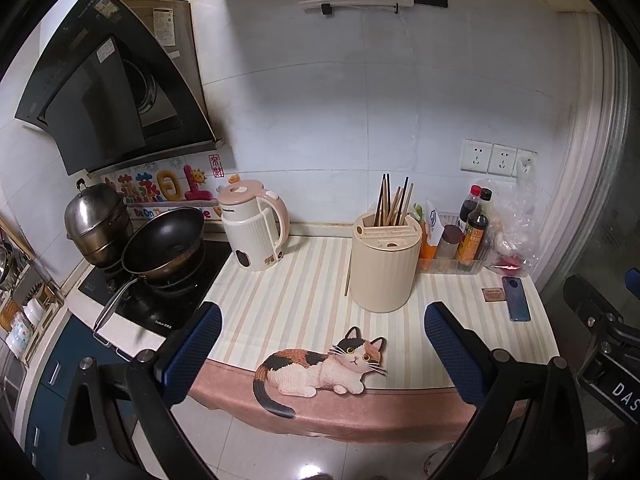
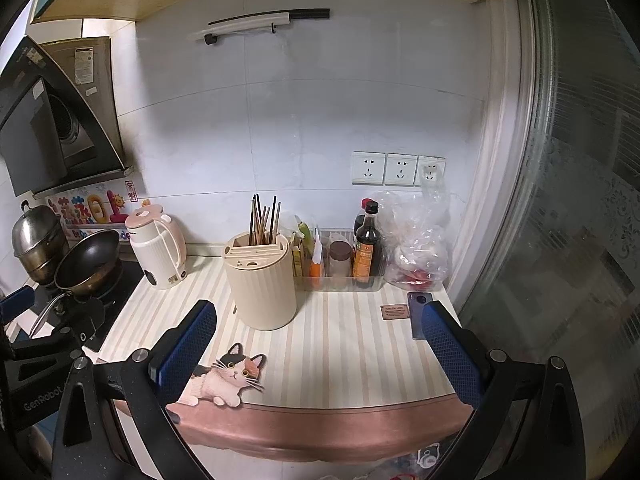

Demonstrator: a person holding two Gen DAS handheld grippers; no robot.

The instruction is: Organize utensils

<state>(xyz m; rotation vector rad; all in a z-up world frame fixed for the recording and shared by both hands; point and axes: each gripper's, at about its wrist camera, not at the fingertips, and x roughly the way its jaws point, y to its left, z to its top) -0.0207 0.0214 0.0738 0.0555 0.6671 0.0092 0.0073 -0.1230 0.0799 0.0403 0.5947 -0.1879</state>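
utensil holder (image 1: 386, 264): ribbed matt plastic | chopsticks (image 1: 394, 202): wood | steamer pot (image 1: 96, 216): shiny metal

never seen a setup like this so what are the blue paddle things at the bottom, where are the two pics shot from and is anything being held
The blue paddles are the padded fingers of two hand-held grippers; a person carries one in each hand, each with a camera looking along its fingers. One picture is from the left gripper, the other from the right gripper. Both are open and hold nothing. They face a striped counter mat with a cat picture. On it stand a cream utensil holder with chopsticks, a kettle, a tray of sauce bottles and a phone. One loose chopstick leans beside the holder.
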